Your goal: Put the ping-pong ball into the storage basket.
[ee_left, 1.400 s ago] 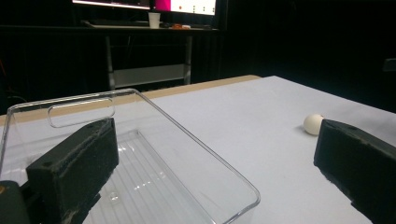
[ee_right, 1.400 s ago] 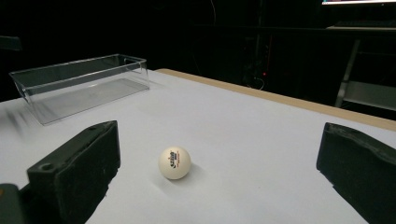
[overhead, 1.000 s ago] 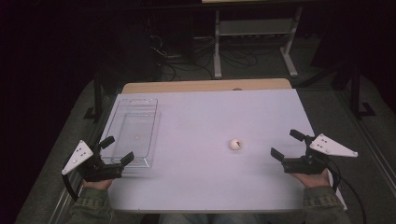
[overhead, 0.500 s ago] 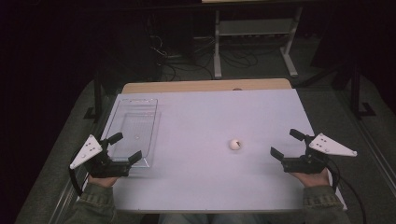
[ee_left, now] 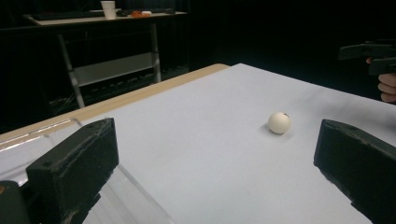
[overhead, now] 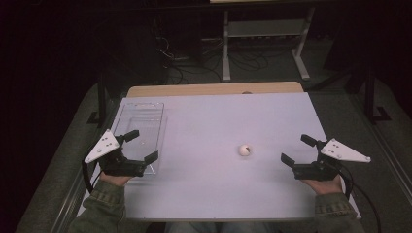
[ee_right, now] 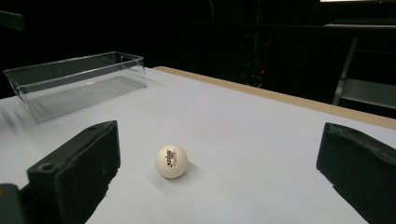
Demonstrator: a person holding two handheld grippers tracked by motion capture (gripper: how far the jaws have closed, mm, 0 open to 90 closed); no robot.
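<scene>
Covering a wooden table point(overhead: 214, 89), white sheet point(overhead: 218, 184) amid dark room.

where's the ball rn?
In the high view the ball sits bare on the table, right of centre, nearer the right tool than the clear tray.

Both forearms come in low. The left gripper point(overhead: 142, 146) sits held in the left hand point(overhead: 114, 177), jaws spread wide; the right gripper point(overhead: 297, 150), in the right hand point(overhead: 324, 183), gapes equally, both pointing inward.
</scene>
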